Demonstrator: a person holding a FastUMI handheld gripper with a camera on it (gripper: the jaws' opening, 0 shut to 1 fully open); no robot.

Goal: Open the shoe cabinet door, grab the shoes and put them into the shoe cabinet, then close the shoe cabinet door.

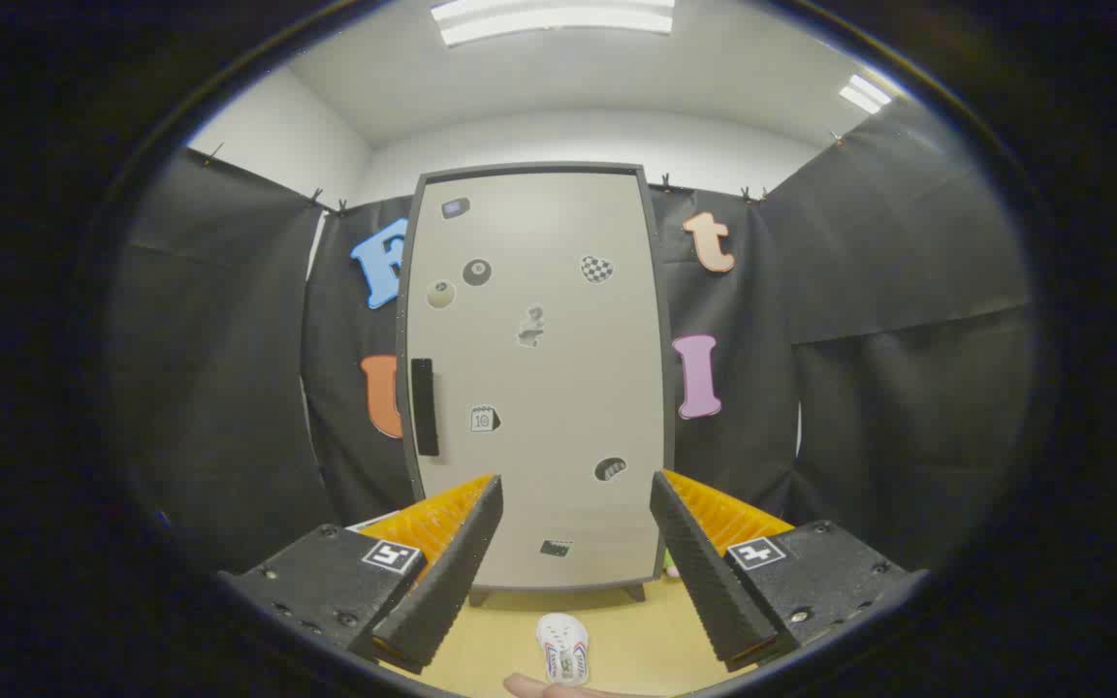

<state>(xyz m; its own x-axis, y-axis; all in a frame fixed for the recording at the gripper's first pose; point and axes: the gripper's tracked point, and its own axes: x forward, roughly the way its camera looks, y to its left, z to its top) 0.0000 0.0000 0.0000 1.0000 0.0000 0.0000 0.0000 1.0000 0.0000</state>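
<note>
White shoe point(562, 650) — lengthwise toward closed cabinet point(534, 378) | gripper point(576, 494) wide apart

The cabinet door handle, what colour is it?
Black, a vertical bar handle near one edge of the pale grey cabinet door, clearest in the gripper view. The gripper is open.

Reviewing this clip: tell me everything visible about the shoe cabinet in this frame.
The shoe cabinet stands upright on short feet on the wooden floor, against the black cloth wall, beyond the open gripper. Its pale grey door, in a dark frame, is shut, with a black vertical handle near one edge and several small stickers. Nothing touches it; a white shoe lies before it.
</note>
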